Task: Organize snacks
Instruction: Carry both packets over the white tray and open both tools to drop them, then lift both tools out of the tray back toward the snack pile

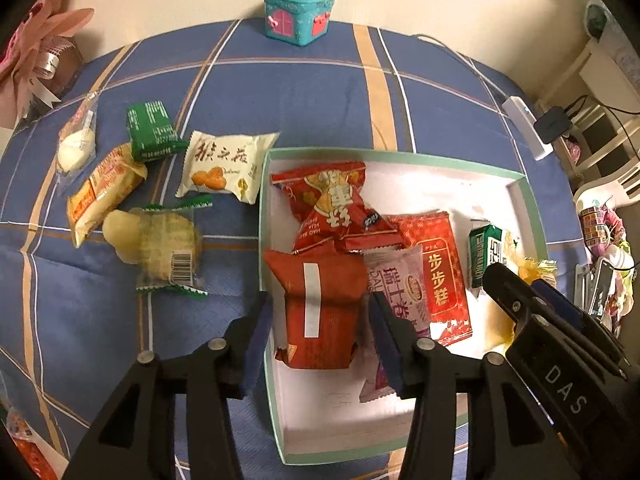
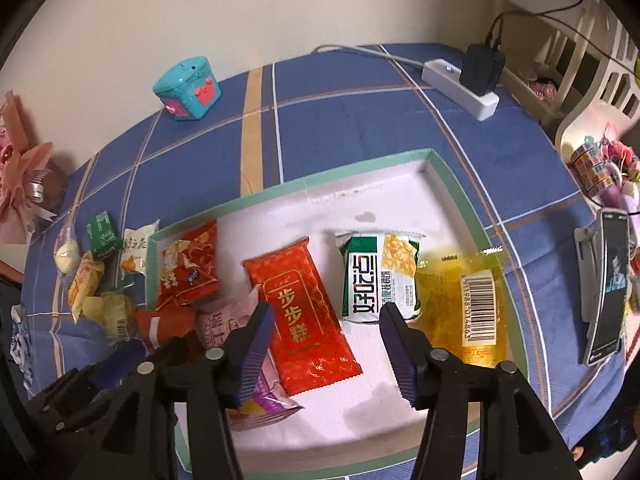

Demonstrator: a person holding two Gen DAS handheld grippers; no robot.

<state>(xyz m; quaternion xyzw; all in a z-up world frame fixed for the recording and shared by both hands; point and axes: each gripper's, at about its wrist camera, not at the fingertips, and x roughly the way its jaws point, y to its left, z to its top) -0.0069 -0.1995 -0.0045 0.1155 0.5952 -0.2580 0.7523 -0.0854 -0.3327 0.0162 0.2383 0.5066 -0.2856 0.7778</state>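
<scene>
A shallow white box with a green rim (image 1: 400, 157) (image 2: 304, 187) lies on the blue checked cloth. It holds several snack packs: a dark red pack (image 1: 320, 312) (image 2: 160, 326), a red candy-twist pack (image 1: 332, 204) (image 2: 188, 264), a flat red pack (image 1: 440, 276) (image 2: 304, 320), a pink pack (image 1: 400, 288) (image 2: 216, 324), a green-white pack (image 1: 482, 256) (image 2: 380, 276) and a yellow pack (image 2: 464, 308). My left gripper (image 1: 320, 316) is open, its fingers either side of the dark red pack. My right gripper (image 2: 326, 324) is open above the flat red pack.
Left of the box lie loose snacks: a white pack (image 1: 228, 166), a green pack (image 1: 154, 132), an orange pack (image 1: 104, 192), a clear pack with a yellow cake (image 1: 160, 240) and a small clear pack (image 1: 78, 140). A teal tin (image 1: 298, 12), a power strip (image 2: 460, 84) and a phone (image 2: 608, 284) stand around.
</scene>
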